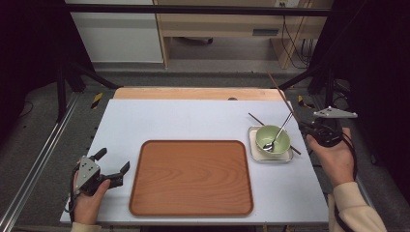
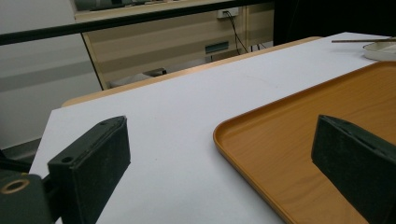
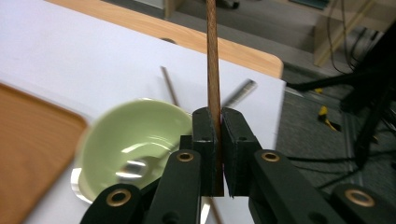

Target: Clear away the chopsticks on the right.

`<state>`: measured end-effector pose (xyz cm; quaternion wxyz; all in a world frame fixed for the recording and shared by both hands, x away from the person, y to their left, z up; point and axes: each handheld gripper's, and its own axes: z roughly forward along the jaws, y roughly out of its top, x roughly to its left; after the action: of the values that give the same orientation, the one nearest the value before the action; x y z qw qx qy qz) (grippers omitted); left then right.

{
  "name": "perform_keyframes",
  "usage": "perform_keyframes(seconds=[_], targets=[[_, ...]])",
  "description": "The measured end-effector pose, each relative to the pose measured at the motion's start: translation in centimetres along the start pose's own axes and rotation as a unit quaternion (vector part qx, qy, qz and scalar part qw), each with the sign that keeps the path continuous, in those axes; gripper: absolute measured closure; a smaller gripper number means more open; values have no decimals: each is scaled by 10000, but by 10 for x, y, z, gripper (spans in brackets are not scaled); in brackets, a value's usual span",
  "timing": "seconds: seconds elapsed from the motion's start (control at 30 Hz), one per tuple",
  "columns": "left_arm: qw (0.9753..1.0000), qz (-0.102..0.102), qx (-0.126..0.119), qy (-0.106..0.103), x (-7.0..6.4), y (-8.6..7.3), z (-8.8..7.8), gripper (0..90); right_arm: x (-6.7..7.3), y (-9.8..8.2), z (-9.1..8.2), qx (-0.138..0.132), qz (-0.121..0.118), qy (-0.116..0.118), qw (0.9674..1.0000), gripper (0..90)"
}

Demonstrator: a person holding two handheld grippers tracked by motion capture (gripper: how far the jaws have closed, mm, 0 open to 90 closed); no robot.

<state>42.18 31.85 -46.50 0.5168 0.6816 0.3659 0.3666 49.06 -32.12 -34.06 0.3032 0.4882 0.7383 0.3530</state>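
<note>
Between the right gripper's (image 3: 217, 154) pads a thin wooden chopstick (image 3: 213, 70) is standing clamped, its long end rising ahead of the jaws, which are sitting nearly shut on it. Just beside and below that gripper a green bowl (image 3: 140, 135) holding a metal spoon (image 1: 276, 137) is resting on a small steel tray (image 1: 256, 153), with a second chopstick (image 1: 257, 120) lying behind it. The held stick is likely handling as light, stiff and smooth, so it is apt to pivot or slip; gripping nearer mid-length should be steadying it. The left gripper (image 1: 114, 164) is waiting wide open and empty, beside the big wooden tray (image 1: 193, 205).
</note>
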Motion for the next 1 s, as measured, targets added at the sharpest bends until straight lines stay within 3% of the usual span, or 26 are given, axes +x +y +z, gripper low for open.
perform_keyframes(seconds=[0.3, 0.5, 0.57, 0.8, 1.0], targets=[[10000, 18, 17, 9, 0, -1, -1, 41, 62, -1, 5, 329, -163, 562, 9977, 847], [10000, 1, 8, -16, 1, -2, -1, 42, 103, -22, 14, 710, -227, 940, 9928, 847], [10000, -11, -8, -23, 1, -1, -2, 41, 115, -33, 15, 655, -251, 1079, 9917, 847], [10000, -19, -24, -47, 1, -1, -2, 41, 147, -60, 18, 948, -222, 1369, 9858, 847], [10000, -21, -48, -38, 1, 0, -3, 41, 168, -73, 13, 1164, -242, 1447, 9823, 846]])
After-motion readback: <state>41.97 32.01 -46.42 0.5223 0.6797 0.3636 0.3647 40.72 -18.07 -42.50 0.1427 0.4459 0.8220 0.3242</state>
